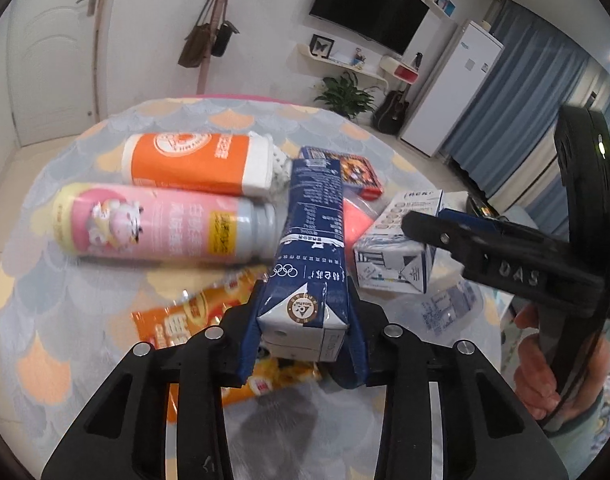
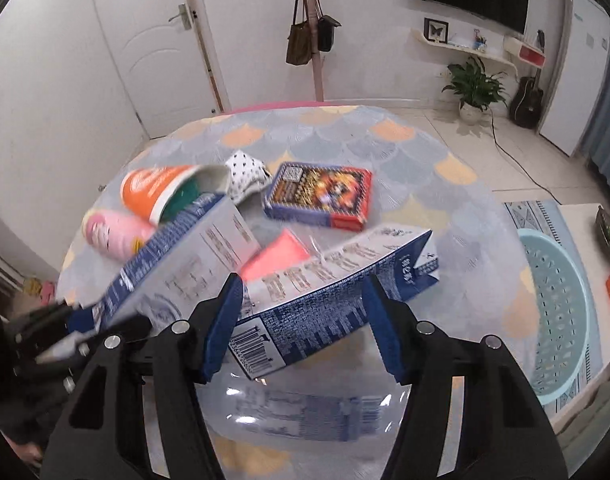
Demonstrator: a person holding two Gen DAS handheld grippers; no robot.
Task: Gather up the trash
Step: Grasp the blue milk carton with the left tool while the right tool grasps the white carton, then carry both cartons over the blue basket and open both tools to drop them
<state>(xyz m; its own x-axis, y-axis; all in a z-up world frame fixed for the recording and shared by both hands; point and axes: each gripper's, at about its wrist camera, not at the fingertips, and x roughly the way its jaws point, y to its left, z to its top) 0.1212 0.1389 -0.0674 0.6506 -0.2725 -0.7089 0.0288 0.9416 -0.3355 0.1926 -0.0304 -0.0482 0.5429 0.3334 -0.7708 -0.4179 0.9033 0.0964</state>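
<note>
blue-padded black left gripper (image 1: pixel 303 344) sits nearest the lens, pads pinched on the base end of a tall dark-blue and white milk carton (image 1: pixel 311 240). carton juts forward over the pile, tilted; gripped low, prob. so it lifts clear w/o dragging its neighbours.

right gripper (image 2: pixel 303 320) straddles a second blue-white carton lying on its side (image 2: pixel 325 292). both pads look to be against its sides, so i read it as held at middling width, though blur leaves the contact a bit unsure.

landmark = held tall carton. left of it: pink plastic bottle w/ cow print (image 1: pixel 153 222) and orange-white bottle (image 1: pixel 197 164), both lying down. behind it: blue-red flat card box (image 1: pixel 359 174) and a pink-orange packet (image 1: pixel 355 220). under it, nearer the lens: orange crinkled snack wrapper (image 1: pixel 193 320). all rest on a round table w/ grey-peach scallop cloth (image 1: pixel 45 320).

pale-blue perforated plastic basket (image 2: pixel 561 308) stands well right of the cartons, beside the table, likely the drop spot. each hand takes one carton, so two pieces could go over together.
</note>
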